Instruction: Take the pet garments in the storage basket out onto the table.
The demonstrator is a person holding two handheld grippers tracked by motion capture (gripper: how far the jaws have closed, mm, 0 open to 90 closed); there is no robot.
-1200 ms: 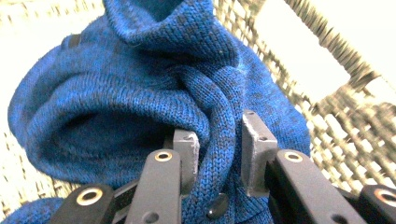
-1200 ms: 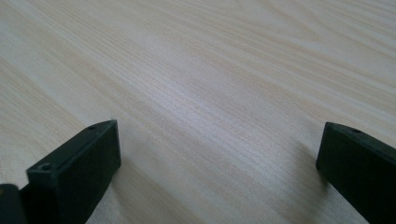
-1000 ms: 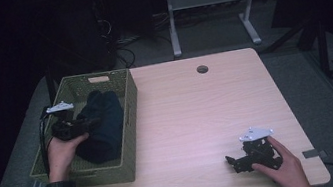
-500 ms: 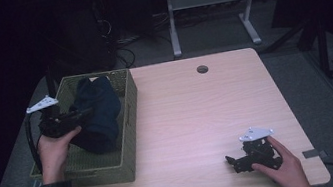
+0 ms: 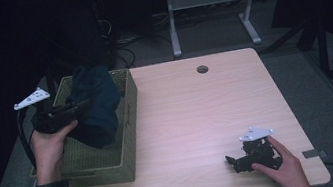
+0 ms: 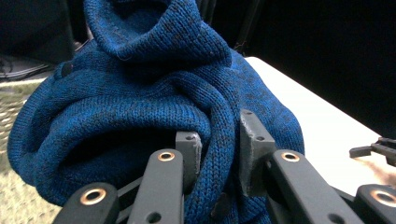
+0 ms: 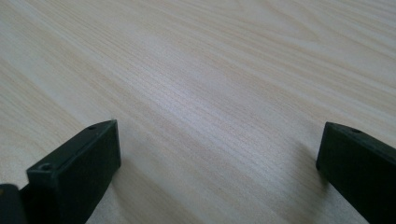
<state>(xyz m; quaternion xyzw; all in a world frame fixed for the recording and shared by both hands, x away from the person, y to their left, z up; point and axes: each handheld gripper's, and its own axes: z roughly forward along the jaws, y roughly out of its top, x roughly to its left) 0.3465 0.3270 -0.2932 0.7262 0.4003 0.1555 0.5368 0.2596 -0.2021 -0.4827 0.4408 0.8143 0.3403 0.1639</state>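
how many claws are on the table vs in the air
2 in all. The right claw rests open on the table near its front right corner; the left claw is raised above the basket, shut on the blue sweater.

— What do you see along your right gripper [image 7: 219, 163]?

— Its two black jaws rise from the bottom corners and stand wide apart, nothing between them. The left jaw shows a small hole near its lower end.

— And beneath them?

— The table [image 7: 210, 70], pale wood with fine grain running across at a slant. You hold the jaws low over the surface, and each throws a soft shadow beside its tip.
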